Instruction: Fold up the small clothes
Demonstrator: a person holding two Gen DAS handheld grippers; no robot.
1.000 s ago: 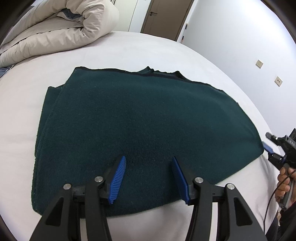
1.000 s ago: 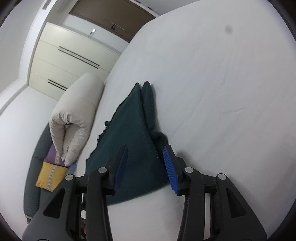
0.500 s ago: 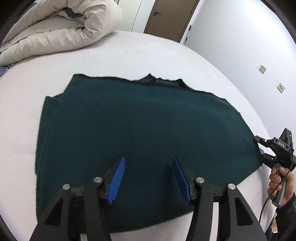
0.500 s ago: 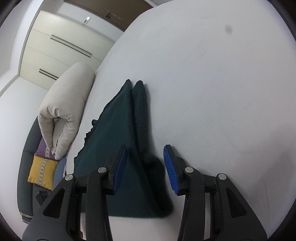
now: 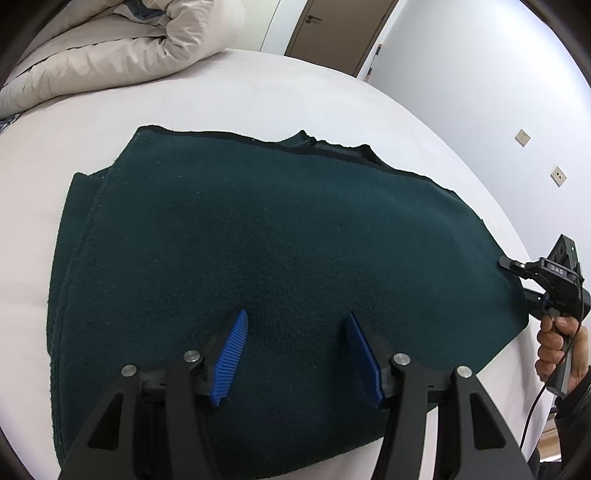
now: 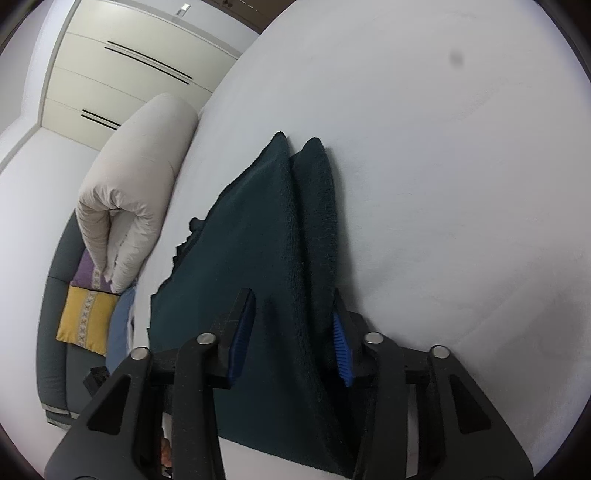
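Observation:
A dark green knit garment lies folded flat on the white bed. My left gripper is open just above its near edge, with nothing between the blue pads. My right gripper is open and straddles the garment's right edge, one finger on each side of the layered cloth. It also shows in the left wrist view at the garment's right corner, held by a hand.
A rolled beige duvet lies at the bed's far left. A grey sofa with yellow and purple cushions stands beyond the bed. White wardrobe doors and a brown door are at the back.
Both grippers moved forward onto the garment. The right gripper's open fingers now surround the garment's right edge; earlier they were short of it.

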